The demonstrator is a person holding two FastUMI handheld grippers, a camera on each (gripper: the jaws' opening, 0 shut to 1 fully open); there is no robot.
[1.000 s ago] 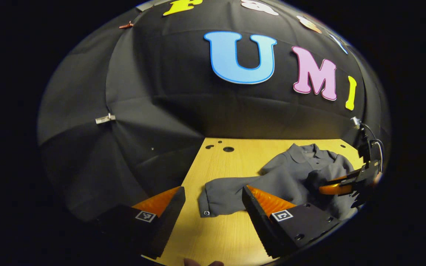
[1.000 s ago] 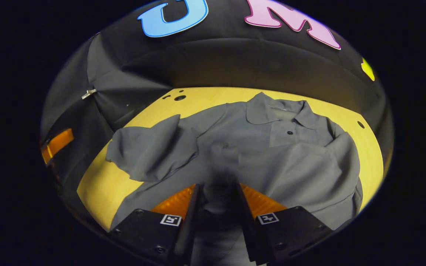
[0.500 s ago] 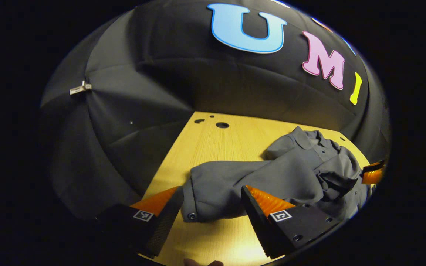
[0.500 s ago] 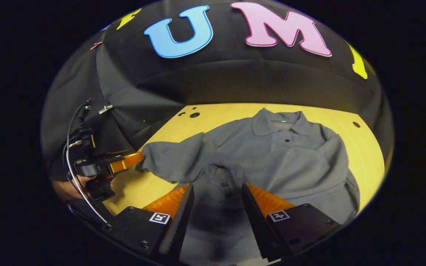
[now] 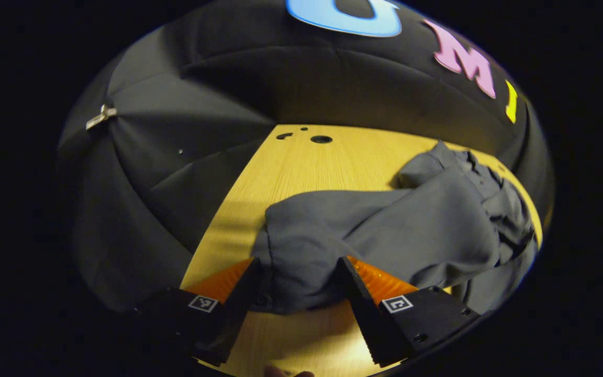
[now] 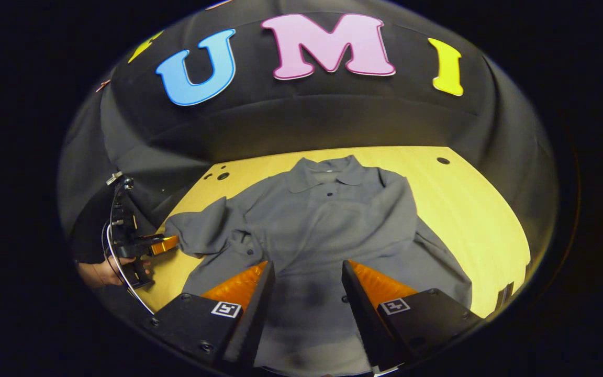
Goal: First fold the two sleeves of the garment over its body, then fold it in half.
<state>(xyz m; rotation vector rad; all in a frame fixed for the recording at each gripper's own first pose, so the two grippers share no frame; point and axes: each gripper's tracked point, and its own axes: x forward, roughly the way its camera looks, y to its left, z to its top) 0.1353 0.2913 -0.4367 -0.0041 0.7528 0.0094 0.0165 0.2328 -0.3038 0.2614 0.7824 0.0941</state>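
Garment (image 6: 333,225) lies spread on the wooden surface (image 6: 469,209), collar toward 12 o'clock. Left gripper (image 5: 299,285) has its jaws parted around the cuff end of one sleeve (image 5: 301,246), not clamped on it. Right gripper (image 6: 306,293) hovers over the lower body, jaws released. Other sleeve (image 6: 385,209) is already folded across the chest.

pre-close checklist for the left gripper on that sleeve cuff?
1. Left gripper open: ok, fingers spread.
2. Sleeve cuff between its fingers: ok, cloth fills the gap.
3. Fingers already pressing the cuff: cannot tell.
4. Other sleeve folded over the shirt body: ok.
5. Right gripper clear of the fold path: cannot tell, it is open and low over the shirt front.
6. Shirt lying on the table: ok.
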